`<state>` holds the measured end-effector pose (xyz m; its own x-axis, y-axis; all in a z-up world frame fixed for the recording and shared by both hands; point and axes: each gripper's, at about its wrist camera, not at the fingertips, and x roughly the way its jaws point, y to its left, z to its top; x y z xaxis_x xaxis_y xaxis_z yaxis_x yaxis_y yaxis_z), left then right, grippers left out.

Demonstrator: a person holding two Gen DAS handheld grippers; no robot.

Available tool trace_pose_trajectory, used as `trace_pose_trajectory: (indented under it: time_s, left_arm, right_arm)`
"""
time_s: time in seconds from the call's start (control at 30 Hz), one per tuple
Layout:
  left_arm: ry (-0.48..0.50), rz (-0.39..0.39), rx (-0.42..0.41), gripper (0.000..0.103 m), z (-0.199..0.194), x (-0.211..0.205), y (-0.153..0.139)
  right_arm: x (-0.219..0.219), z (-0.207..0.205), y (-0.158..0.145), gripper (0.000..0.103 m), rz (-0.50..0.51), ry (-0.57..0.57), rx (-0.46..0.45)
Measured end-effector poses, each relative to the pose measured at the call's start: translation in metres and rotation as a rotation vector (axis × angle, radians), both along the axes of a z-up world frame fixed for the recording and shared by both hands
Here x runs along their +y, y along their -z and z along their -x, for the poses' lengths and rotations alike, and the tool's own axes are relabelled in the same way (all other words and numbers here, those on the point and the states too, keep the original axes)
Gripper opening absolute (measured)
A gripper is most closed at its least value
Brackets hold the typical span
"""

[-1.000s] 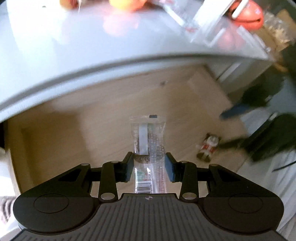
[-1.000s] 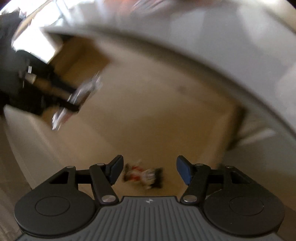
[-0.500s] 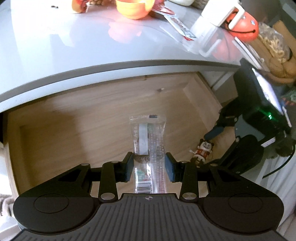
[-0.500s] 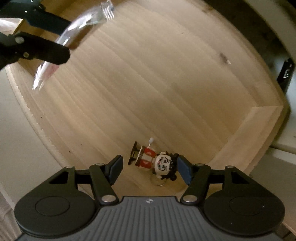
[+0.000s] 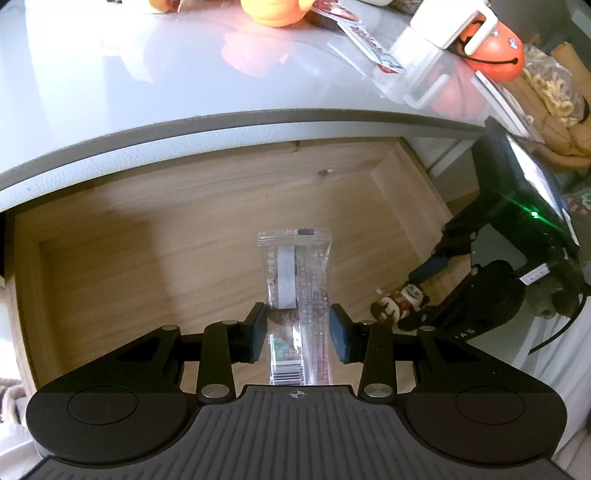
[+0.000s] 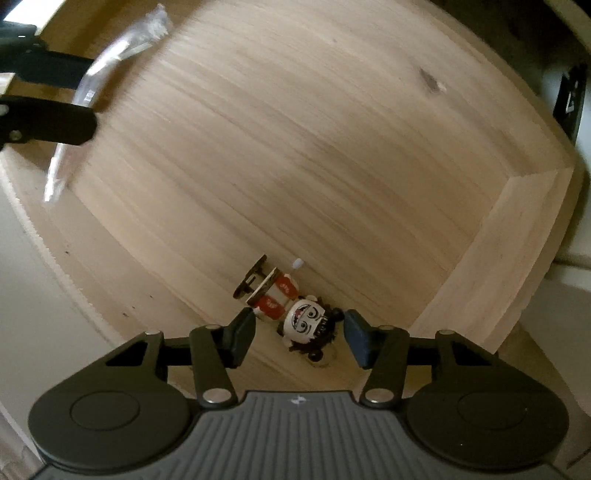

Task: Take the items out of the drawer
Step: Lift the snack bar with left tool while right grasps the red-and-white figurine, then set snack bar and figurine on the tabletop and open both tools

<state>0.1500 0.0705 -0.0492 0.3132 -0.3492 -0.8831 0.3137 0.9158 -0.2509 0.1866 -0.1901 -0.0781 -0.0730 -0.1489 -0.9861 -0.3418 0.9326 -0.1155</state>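
The wooden drawer (image 5: 166, 258) stands open under the grey tabletop. My left gripper (image 5: 297, 328) is shut on a clear snack packet (image 5: 295, 273) and holds it above the drawer floor. The packet (image 6: 122, 44) and the left fingers (image 6: 48, 122) also show at the top left of the right wrist view. A small red and white toy figure (image 6: 291, 306) lies on the drawer floor (image 6: 295, 147) near the front right corner. My right gripper (image 6: 299, 336) points down over it. Its jaws are closing with the figure's head between them, and gaps still show on both sides. From the left wrist view, the right gripper (image 5: 424, 291) straddles the figure (image 5: 399, 301).
The grey tabletop (image 5: 147, 74) carries an orange toy (image 5: 277, 11), a flat printed packet (image 5: 365, 40), a clear box with a white clip (image 5: 443, 29) and a red-orange ball with a face (image 5: 495, 51). Snack bags (image 5: 554, 96) lie at the right. The drawer's right wall (image 6: 498, 251) is close to the figure.
My right gripper has come down over the toy figure and its jaws have narrowed around the head. The left gripper keeps the packet and has hardly moved.
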Motion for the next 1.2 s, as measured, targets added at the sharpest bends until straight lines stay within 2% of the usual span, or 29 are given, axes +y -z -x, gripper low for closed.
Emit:
trace_pose_trajectory:
  time_s: [0.3,0.43,0.53,0.63,0.7,0.73,0.8,0.9,0.93,1.0,1.07,1.1,1.17,1.2]
  left_arm:
    - [0.002,-0.016,0.014,0.041,-0.002,-0.003,0.003]
    - [-0.008,-0.034,0.006,0.041,-0.002,-0.005,0.003]
    - [-0.005,-0.073,-0.035,0.041,0.003,-0.009,-0.001]
    - [0.029,-0.103,-0.100,0.041,0.012,-0.016,-0.011]
    - [0.025,-0.020,-0.101,0.040,0.017,-0.014,-0.028]
    - [0.016,0.055,-0.111,0.040,0.019,-0.011,-0.045]
    - [-0.006,0.148,-0.194,0.040,0.021,-0.002,-0.085]
    - [-0.072,0.185,-0.381,0.041,0.015,0.015,-0.148]
    - [-0.092,0.176,-0.427,0.041,0.009,0.019,-0.162]
    - [-0.135,0.126,-0.495,0.041,-0.006,0.024,-0.178]
    - [-0.157,0.104,-0.491,0.041,-0.026,0.024,-0.175]
    - [-0.169,0.104,-0.474,0.041,-0.037,0.024,-0.166]
    - [-0.172,0.085,-0.441,0.041,-0.057,0.022,-0.144]
    - [-0.167,0.051,-0.429,0.041,-0.066,0.020,-0.131]
  right_arm:
    - [-0.004,0.001,-0.021,0.052,-0.039,-0.048,-0.084]
    - [-0.006,0.006,-0.039,0.052,-0.049,-0.077,-0.152]
    - [-0.007,0.012,-0.058,0.052,-0.068,-0.097,-0.214]
    - [-0.007,0.021,-0.093,0.052,-0.139,-0.098,-0.292]
    - [-0.006,0.028,-0.123,0.052,-0.176,-0.120,-0.370]
    - [-0.006,0.032,-0.144,0.052,-0.201,-0.132,-0.425]
    - [-0.010,0.038,-0.184,0.052,-0.254,-0.145,-0.521]
    - [-0.026,0.031,-0.245,0.052,-0.283,-0.131,-0.713]
    - [-0.051,0.023,-0.262,0.052,-0.272,-0.127,-0.768]
    - [-0.059,0.003,-0.281,0.052,-0.238,-0.104,-0.866]
    - [-0.039,-0.006,-0.284,0.052,-0.192,-0.083,-0.930]
    - [-0.046,-0.023,-0.282,0.052,-0.161,-0.074,-0.954]
    - [-0.042,-0.034,-0.271,0.052,-0.125,-0.039,-0.955]
    - [-0.046,-0.049,-0.261,0.052,-0.122,-0.012,-0.940]
